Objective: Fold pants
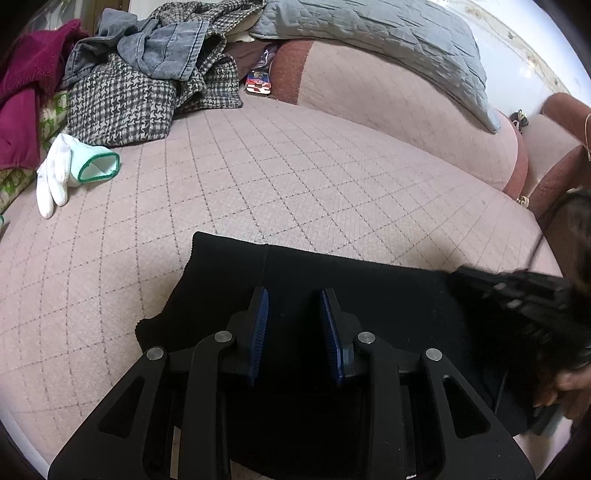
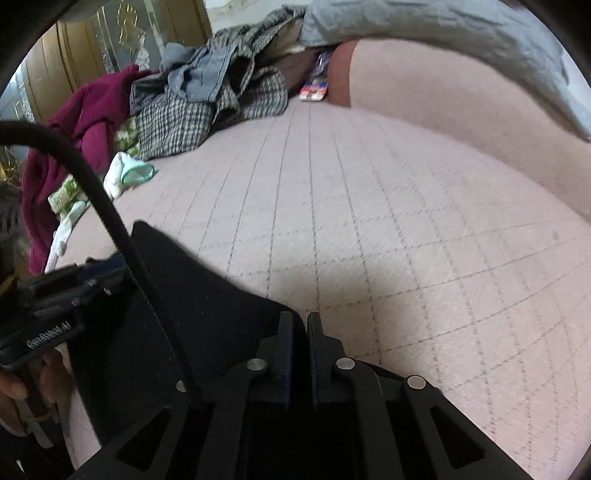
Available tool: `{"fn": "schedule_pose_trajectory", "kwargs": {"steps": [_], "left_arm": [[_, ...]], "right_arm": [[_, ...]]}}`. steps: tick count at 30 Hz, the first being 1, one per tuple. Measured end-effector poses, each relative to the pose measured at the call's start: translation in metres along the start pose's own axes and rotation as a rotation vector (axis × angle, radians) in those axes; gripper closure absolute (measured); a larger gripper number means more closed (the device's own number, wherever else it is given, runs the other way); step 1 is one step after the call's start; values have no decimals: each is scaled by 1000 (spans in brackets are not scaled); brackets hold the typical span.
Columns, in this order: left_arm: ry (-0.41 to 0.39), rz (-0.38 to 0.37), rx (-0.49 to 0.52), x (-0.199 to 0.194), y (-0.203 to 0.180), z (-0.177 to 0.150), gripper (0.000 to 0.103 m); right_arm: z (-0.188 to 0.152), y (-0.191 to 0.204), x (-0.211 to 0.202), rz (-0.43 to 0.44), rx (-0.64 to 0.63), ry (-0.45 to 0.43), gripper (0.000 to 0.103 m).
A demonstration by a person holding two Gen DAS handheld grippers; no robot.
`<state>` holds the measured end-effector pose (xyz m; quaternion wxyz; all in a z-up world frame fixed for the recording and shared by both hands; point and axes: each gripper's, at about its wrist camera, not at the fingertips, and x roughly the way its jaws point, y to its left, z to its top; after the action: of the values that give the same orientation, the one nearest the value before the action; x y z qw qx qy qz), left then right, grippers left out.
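pants point(image 1: 332, 280): one, black | left tool point(image 1: 294, 299): parted, empty | right tool point(image 2: 301, 321): pinched on pants edge

A bed point(image 1: 314, 177) covered with a pale pink quilted spread crossed by diamond stitching carries everything. Black pants point(image 1: 332, 266) lie flat on its near part, one straight edge toward the far side. At the far left sits a heap of clothes: a houndstooth garment point(image 1: 122, 107) with a grey denim piece point(image 1: 166, 51) on top, and a magenta fleece point(image 1: 26, 92) beside them. Just in front of the heap lies a white glove with a green cuff point(image 1: 70, 170). A small red and blue packet point(image 1: 258, 83) rests near the pink bolster point(image 1: 369, 88) at the back, over which a grey quilt point(image 1: 388, 33) is draped.
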<state>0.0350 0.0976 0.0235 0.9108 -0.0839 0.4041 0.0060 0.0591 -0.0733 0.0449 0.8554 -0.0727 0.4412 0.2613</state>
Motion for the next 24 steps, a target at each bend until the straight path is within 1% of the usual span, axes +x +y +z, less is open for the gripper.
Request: {"fn": "schedule_pose_trajectory", "kwargs": {"steps": [3,5,7,9,10,12,15,19,24], "left_arm": [[-13,19,18,-7,-4,0,75],[-23,17,29,-12,-8,-1,75],[-19,-7,29,-18,-12,-2,75],[-21,-20,41,-27,-19,-3,75],[-30,-28,49,-33,-24,-3,75],[-52,-49,73,-44,-36,-4,75],[-31,-89,92,-51,-54,-6,75],[16,-142,75,-56,-78,-13,75],[27,-168,100,-70,-113,-18,75]], "right_arm": [[-2,-13,-32,-33,57,-55,86],[-12,-24,-56,-20,106,-84,80],[-28,-29,-76,-8,144,-109,79],[-50,-35,-97,-23,174,-136,78],[-57,-37,-103,-27,185,-141,76],[-76,-39,-115,-30,217,-153,68],[-97,-41,-128,-31,248,-151,67],[-111,-44,-148,17,286,-168,67],[-127,-38,-171,11,274,-193,66]]}}
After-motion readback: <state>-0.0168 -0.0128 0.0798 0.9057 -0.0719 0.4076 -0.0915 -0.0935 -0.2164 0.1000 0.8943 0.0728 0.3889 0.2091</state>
